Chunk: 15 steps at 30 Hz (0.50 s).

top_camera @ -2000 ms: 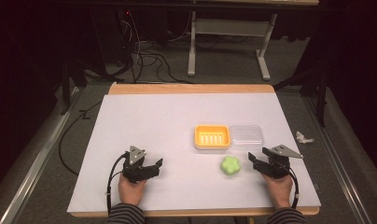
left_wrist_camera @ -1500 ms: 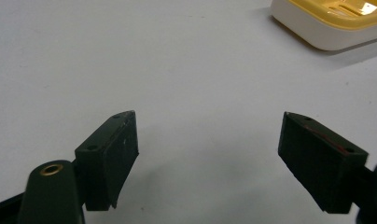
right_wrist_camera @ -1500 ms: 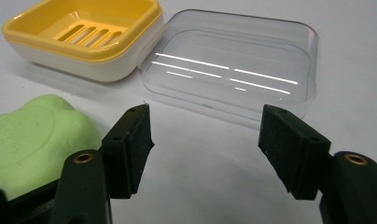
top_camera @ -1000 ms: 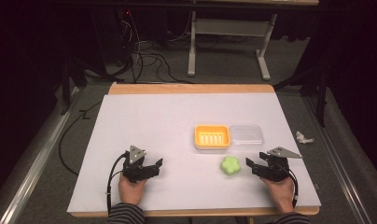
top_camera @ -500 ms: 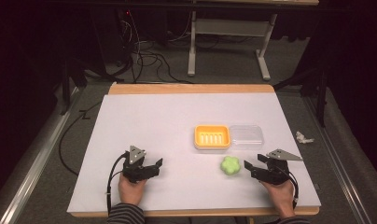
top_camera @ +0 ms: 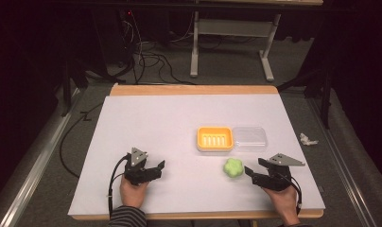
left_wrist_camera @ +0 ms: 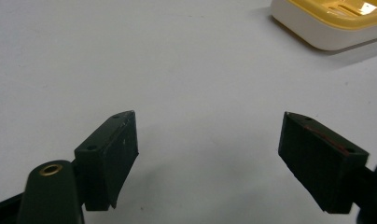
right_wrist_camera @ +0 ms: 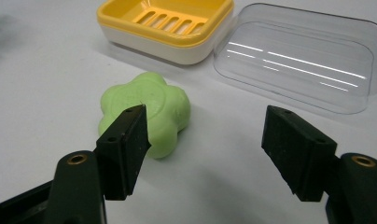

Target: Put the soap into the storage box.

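Observation:
A green flower-shaped soap [top_camera: 233, 167] [right_wrist_camera: 147, 105] lies on the white table cover, just in front of a yellow soap dish [top_camera: 215, 138] [right_wrist_camera: 168, 23]. The dish's clear lid [top_camera: 248, 138] [right_wrist_camera: 298, 56] rests beside the dish on its right. My right gripper [top_camera: 253, 168] [right_wrist_camera: 204, 116] sits low to the right of the soap, pointing at it. Its jaws have just been opening and nothing is between them; the soap lies just ahead, by the left jaw. My left gripper [top_camera: 156, 169] [left_wrist_camera: 207, 126] rests open at the front left over bare cover.
The white cover [top_camera: 170, 123] spans the wooden table. A crumpled white scrap [top_camera: 307, 139] lies on the floor off the right edge. Cables and a grey stand [top_camera: 196, 52] are beyond the far edge.
My right gripper has edged a little left toward the soap and its jaws stand wider. The left gripper, soap, dish and lid have not moved.

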### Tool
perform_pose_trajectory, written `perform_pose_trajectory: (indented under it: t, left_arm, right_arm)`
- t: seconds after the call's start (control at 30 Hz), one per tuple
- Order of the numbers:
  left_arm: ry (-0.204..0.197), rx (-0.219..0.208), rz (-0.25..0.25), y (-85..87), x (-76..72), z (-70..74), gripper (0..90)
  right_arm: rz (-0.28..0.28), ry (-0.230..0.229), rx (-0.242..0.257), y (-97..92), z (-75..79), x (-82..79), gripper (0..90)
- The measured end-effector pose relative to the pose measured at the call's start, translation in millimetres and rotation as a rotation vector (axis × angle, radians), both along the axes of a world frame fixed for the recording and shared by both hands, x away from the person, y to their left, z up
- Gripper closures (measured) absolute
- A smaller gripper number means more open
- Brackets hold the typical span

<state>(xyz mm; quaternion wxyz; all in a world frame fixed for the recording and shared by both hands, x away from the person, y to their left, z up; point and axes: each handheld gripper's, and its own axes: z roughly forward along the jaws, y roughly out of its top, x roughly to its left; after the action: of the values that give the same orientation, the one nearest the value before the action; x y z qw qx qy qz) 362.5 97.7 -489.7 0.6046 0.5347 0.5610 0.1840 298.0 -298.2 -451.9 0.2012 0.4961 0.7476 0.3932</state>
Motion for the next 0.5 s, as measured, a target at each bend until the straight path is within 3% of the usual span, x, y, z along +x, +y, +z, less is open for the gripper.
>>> perform_pose_trajectory:
  t: [0.5]
  left_arm:
    - [0.001,0.001,0.001,0.0,0.1,-0.1,20.4]
  right_arm:
    - [0.081,0.024,-0.047,24.4,0.3,4.4,28.2]
